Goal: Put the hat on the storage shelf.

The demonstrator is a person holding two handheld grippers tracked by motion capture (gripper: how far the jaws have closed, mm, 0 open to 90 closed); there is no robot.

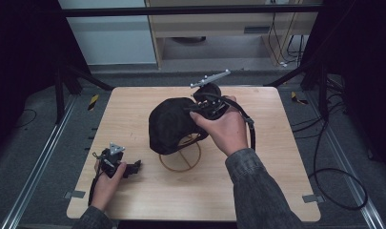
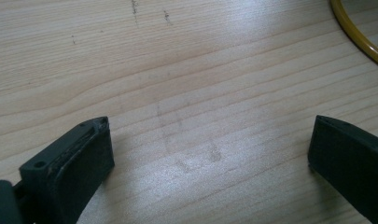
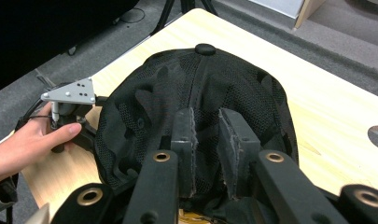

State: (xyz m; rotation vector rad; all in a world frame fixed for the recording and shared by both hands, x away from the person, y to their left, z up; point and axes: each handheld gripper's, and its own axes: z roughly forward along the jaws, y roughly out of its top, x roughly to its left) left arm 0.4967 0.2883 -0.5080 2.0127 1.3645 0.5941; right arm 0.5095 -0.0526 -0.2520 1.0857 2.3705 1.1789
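High view showed a black mesh cap (image 1: 174, 125) near the middle of the worktop (image 1: 257, 191), sitting over a yellow wire ring (image 1: 181, 162). The right gripper (image 1: 205, 106) pinched the cap's far right edge, its pads nearly together on the fabric in the right gripper view. The left gripper (image 1: 133, 167) rested spread and empty at the near left. The cap seemed to be mid-placement on the ring; next, the grip likely needed easing so the fabric settled evenly. No brand or writing could be read.
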